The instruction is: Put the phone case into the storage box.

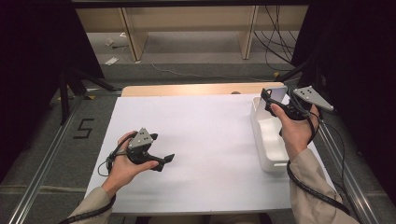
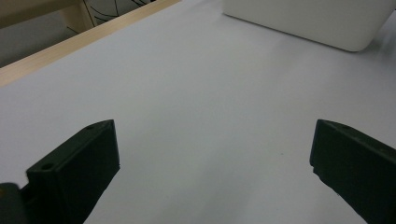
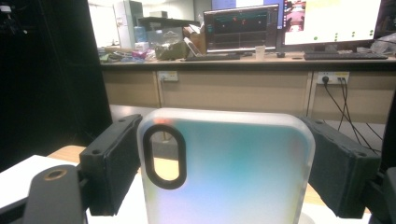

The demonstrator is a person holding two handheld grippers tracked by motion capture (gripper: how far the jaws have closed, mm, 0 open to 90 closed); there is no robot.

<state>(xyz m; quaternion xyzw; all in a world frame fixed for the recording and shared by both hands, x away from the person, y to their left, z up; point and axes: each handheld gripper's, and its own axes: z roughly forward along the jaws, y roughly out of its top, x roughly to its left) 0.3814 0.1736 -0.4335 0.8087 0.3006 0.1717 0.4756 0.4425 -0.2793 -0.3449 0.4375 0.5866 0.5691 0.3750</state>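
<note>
Black right gripper [image 3: 224, 168] pinches a frosted phone case [image 3: 233, 172] by its sides, upright, long axis vertical, above the white bin [image 1: 266, 140]. Left gripper [image 2: 212, 172] sits spread, well apart over bare table [image 1: 201, 140].

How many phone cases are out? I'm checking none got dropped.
1. The phone case stands upright between the right gripper's jaws, above the white bin; any inside the bin could be hidden.

floor [image 1: 56, 140] — black "5" marked beside table | nothing else legible
</note>
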